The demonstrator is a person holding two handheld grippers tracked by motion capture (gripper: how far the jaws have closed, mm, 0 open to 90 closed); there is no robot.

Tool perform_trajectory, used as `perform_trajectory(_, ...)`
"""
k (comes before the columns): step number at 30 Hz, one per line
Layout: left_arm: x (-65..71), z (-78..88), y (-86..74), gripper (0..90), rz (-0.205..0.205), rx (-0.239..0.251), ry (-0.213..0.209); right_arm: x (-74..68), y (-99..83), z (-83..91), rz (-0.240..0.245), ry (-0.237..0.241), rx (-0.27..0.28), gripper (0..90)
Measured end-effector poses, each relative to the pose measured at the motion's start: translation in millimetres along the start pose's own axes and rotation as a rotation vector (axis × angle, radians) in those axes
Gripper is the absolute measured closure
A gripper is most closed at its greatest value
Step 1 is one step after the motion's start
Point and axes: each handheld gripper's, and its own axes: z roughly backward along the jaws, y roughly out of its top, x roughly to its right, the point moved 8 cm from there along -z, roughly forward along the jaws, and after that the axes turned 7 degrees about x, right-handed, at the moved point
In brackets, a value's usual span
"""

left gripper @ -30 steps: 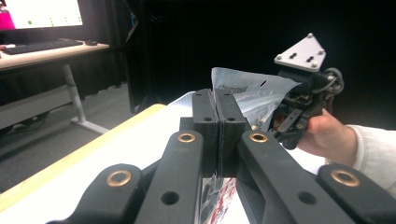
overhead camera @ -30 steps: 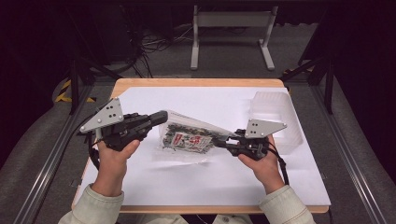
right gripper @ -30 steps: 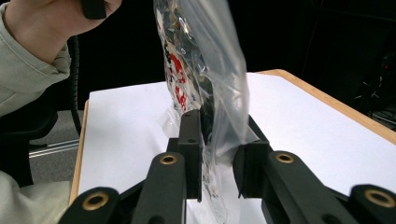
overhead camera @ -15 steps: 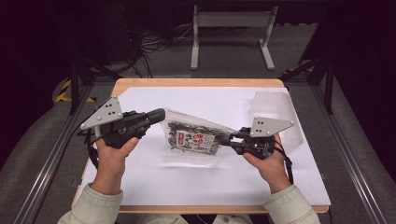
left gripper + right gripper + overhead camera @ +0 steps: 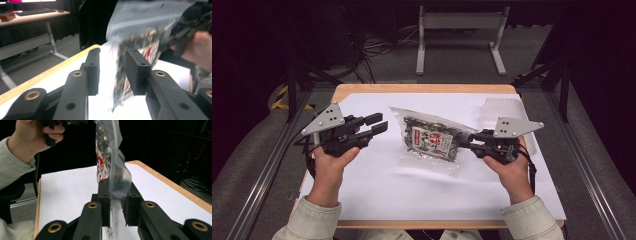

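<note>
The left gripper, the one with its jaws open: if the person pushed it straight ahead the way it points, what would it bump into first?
Most likely the clear snack bag, which the right gripper holds up by its edge. The left gripper points at it, and its own view shows the bag between its jaws, though depth is unclear.

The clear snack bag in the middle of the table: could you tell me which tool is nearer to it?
Right. The right tool is clamped on the snack bag's edge, holding it off the white sheet. The left tool is open, just left of the bag, not touching.
</note>
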Motion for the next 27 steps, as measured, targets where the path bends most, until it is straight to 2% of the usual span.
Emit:
perform_trajectory(6, -3.4, -1.6, -6.1, 58.8, 0.006, -0.03, 0.017, 12.9, 10.3, 14.1, -0.048, -0.045, -0.007, 78.4)
perform_trajectory(16, -11.0, -5.1, -22.2, 51.6, 0.022, -0.07, 0.035, 31.4, 22.6, 33.1, -0.076, -0.118, -0.024, 78.4)
perform_trajectory(23, -17.5, -2.4, -41.0, 47.4, 0.029, -0.103, 0.035, 45.0, 27.0, 44.3, -0.099, -0.135, -0.039, 78.4)
perform_trajectory(27, -23.4, -0.1, -54.0, 44.5, 0.057, -0.12, 0.045, 51.0, 29.7, 49.6, -0.103, -0.146, -0.05, 78.4)
